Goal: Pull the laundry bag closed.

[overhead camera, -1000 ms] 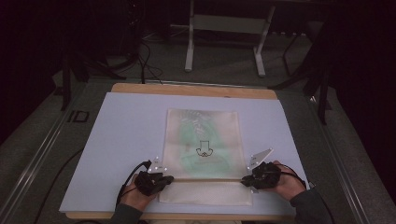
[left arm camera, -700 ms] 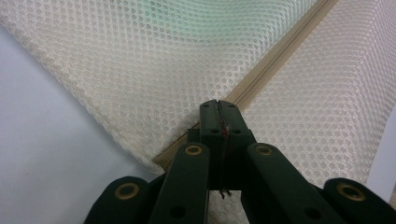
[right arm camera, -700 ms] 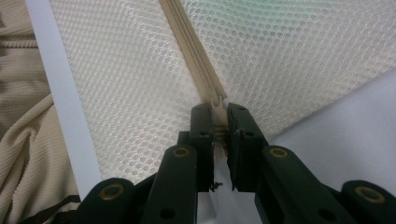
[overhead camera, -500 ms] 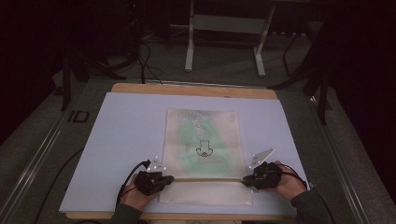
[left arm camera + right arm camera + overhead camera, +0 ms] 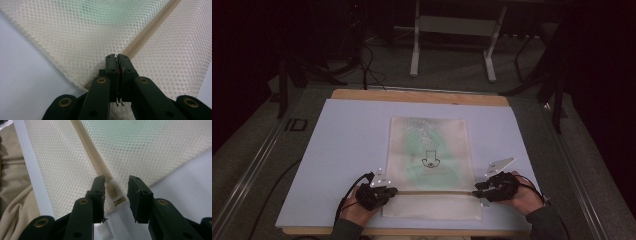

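Note:
A cream mesh bag (image 5: 430, 150) lies flat in the middle of the white table top, with a green garment (image 5: 422, 145) showing through it. A beige zipper (image 5: 432, 191) runs across the bag near its front end. My left gripper (image 5: 384, 191) is at the zipper's left end. In the left gripper view its jaws are shut on the mesh bag (image 5: 75, 37) right where the zipper (image 5: 147, 32) ends, at the left gripper's tip (image 5: 117, 56). My right gripper (image 5: 479, 189) is at the zipper's right end. There the right gripper (image 5: 116, 181) stands open, its jaws either side of the zipper pull (image 5: 113, 192).
The white table top (image 5: 347, 145) has a wooden edge (image 5: 419, 96) at the back. Behind it are a dark floor, cables (image 5: 367, 65) and the legs of a metal stand (image 5: 414, 55). The person's beige clothing (image 5: 12, 195) is close to the table's front edge.

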Action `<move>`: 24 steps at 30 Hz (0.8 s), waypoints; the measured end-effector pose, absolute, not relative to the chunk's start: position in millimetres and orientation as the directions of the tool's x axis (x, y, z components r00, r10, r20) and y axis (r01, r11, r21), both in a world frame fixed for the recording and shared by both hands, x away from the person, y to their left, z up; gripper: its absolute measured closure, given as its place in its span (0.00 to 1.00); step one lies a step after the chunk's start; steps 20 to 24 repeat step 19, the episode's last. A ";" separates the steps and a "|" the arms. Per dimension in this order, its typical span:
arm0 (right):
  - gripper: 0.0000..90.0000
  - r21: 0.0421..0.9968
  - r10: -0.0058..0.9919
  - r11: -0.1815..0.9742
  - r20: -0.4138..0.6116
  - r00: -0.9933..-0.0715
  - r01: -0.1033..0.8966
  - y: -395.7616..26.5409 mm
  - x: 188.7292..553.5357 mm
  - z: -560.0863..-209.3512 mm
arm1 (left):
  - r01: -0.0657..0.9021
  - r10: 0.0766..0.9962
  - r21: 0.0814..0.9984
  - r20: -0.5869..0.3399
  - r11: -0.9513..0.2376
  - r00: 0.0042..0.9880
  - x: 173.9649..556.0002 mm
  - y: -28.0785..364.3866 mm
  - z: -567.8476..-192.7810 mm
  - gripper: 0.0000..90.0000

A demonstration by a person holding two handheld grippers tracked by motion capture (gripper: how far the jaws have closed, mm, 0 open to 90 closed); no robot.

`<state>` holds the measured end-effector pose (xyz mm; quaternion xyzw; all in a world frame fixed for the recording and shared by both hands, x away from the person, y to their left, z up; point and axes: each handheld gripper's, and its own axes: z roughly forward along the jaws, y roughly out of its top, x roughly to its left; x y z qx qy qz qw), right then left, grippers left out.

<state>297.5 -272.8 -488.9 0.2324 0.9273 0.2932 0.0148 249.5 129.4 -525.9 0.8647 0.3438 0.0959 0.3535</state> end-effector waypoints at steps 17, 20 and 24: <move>0.66 0.613 0.579 0.612 0.084 -0.811 0.501 -296.3 299.8 -489.5 | 0.553 0.760 0.710 -0.038 -0.437 0.649 253.7 154.7 -521.3 0.94; 0.62 0.637 0.622 0.571 0.076 -0.779 0.518 -301.4 301.7 -493.4 | 0.567 0.802 0.717 -0.018 -0.405 0.597 255.8 161.9 -522.4 0.86; 0.62 0.637 0.622 0.571 0.076 -0.779 0.518 -301.4 301.7 -493.4 | 0.567 0.802 0.717 -0.018 -0.405 0.597 255.8 161.9 -522.4 0.86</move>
